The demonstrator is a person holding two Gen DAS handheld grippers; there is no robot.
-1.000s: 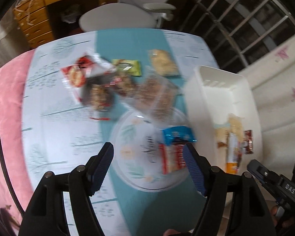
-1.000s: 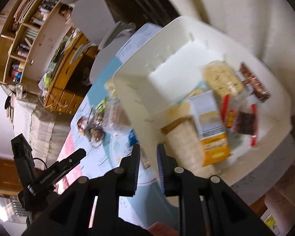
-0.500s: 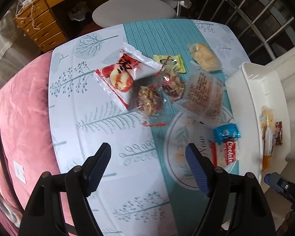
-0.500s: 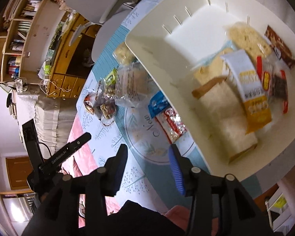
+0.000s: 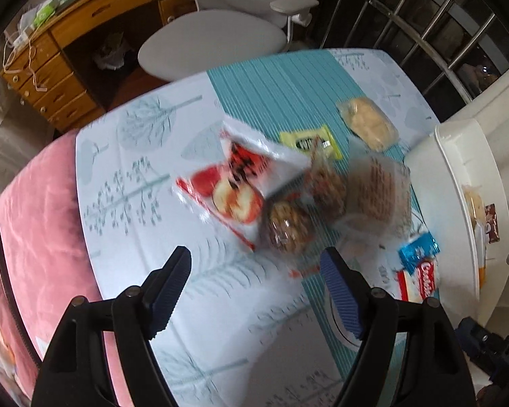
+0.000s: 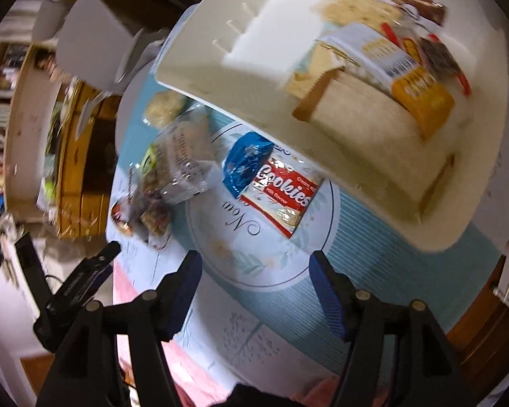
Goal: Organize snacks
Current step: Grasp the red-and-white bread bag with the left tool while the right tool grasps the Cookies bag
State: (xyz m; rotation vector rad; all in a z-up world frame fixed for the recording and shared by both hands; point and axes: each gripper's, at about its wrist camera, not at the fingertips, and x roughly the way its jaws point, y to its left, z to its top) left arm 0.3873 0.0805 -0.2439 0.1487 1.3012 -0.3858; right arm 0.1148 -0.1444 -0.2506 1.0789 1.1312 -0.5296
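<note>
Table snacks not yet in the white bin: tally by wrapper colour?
Clear wrappers: 4
Red-and-white packs: 2
Blue packet: 1
Yellow-green packet: 1
Total: 8

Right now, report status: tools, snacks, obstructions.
Left tool open, empty. Right tool open, empty, over the Cookies pack. Bin part-filled; loose snacks on the table. Blue packet overlaps the Cookies pack.
</note>
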